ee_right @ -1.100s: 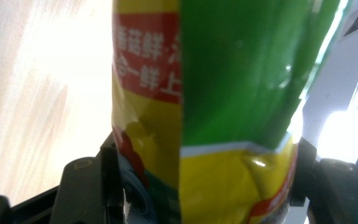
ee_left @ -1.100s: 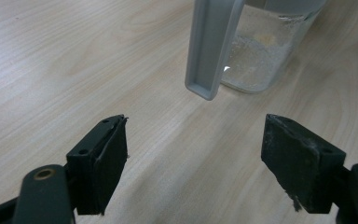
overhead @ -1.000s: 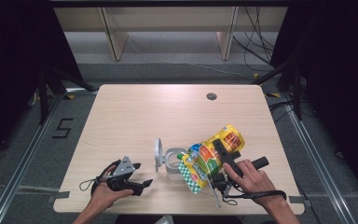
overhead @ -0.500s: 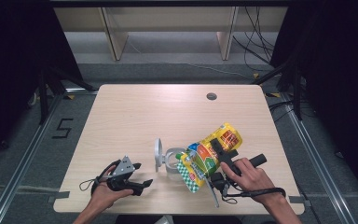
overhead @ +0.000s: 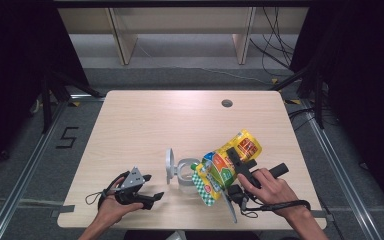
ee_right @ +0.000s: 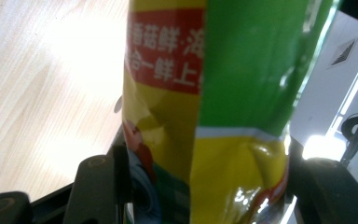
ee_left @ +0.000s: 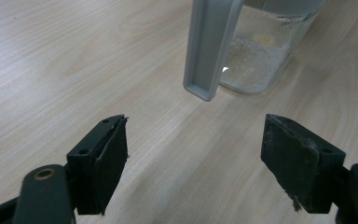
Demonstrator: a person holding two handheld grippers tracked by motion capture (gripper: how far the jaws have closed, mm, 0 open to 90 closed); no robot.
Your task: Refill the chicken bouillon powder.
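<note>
Right gripper (overhead: 232, 172): jaws have just been closing and clamp the pouch's mid-body.
Left gripper (overhead: 147, 196): jaws wide apart, nothing between them, resting on the table (overhead: 145, 120).
Pouch (overhead: 225, 162): tilted spout-down over the clear jar (overhead: 184, 172); soft, crinkly, slippery film.
Hold: probably mid-body, gently, since squeezing would likely spill the contents.

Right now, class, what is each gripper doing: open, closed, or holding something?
Left gripper: jaws open, holding nothing.
Right gripper: jaws have just been closing, clamped on the snack bag.
</note>
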